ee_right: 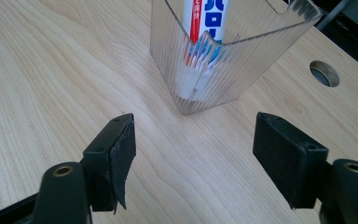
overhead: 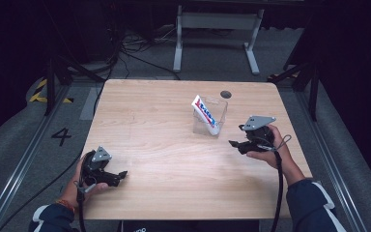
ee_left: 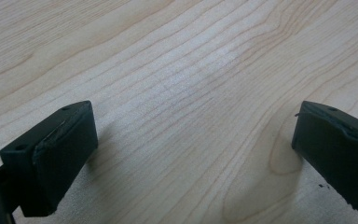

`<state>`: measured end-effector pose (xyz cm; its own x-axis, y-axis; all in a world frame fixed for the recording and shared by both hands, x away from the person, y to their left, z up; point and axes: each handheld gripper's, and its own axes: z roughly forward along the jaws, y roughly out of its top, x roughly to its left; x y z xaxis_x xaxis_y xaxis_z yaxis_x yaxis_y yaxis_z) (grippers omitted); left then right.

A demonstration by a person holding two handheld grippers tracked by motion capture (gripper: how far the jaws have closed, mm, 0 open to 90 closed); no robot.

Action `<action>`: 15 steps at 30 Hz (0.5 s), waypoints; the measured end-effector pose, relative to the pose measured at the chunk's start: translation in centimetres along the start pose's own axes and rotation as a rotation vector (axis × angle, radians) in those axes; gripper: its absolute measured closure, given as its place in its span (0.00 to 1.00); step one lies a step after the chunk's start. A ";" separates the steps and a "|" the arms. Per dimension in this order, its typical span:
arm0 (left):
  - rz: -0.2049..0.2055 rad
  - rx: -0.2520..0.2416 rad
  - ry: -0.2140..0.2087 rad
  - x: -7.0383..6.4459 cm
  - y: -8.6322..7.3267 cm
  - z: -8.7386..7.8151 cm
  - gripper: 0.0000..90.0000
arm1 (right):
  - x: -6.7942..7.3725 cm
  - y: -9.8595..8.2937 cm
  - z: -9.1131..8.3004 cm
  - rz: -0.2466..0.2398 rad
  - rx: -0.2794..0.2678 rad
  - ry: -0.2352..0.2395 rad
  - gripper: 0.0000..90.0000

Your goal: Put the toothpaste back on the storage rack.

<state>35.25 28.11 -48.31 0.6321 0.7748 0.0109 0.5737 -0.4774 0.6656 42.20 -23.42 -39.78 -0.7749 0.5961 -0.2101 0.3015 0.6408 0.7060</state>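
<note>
Pale wooden bench, dark room beyond. My right hand-held gripper stands wide, empty, near the clear ribbed plastic cup holding a white, red-and-blue toothpaste tube. The left hand-held gripper is likewise wide, well apart. Judged light, slippery, thin-walled: grip the rim gently.

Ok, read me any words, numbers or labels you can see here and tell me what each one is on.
"4": a dark numeral on the grey floor, left of the table.
Print on the toothpaste tube standing in the clear container: red and blue characters, too blurred and cropped to read.
White marks on the dark object at the table's near edge: too small to read.
</note>
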 end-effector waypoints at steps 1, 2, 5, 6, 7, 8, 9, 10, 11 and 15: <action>0.001 -0.001 -0.002 0.0 0.0 0.0 0.01 | 0.0 -0.2 0.0 0.004 0.005 0.002 0.34; 0.001 -0.001 -0.002 0.0 0.0 0.0 0.01 | 0.1 -0.5 0.0 0.004 0.010 -0.001 0.33; 0.000 0.000 -0.001 0.0 0.0 0.0 0.01 | 0.1 -1.0 -0.1 0.009 0.016 -0.001 0.33; 0.000 0.000 0.000 0.0 0.0 0.0 0.01 | 0.1 -1.0 -0.1 0.009 0.016 -0.001 0.33; 0.001 0.000 0.000 0.0 0.0 0.0 0.01 | 0.1 -1.1 -0.2 0.007 0.015 -0.008 0.33; 0.000 0.000 0.000 0.0 0.0 0.0 0.01 | 0.1 -1.3 -0.3 0.005 0.016 -0.009 0.33; 0.000 0.000 0.000 0.0 0.0 0.0 0.01 | 0.1 -1.4 -0.3 0.011 0.019 -0.008 0.33; 0.000 -0.001 -0.001 0.0 0.0 0.0 0.01 | 0.1 -1.5 -0.4 0.008 0.016 -0.011 0.33; 0.001 0.000 0.000 0.0 0.0 0.0 0.01 | 0.1 -1.7 -0.4 0.013 0.015 -0.011 0.32; 0.001 0.001 0.000 0.0 0.0 0.0 0.01 | 0.2 -2.4 -0.6 0.016 0.018 -0.019 0.32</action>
<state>35.25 28.12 -48.31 0.6327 0.7743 0.0116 0.5734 -0.4784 0.6651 41.05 -25.12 -41.08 -0.7596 0.6151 -0.2116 0.3238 0.6397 0.6971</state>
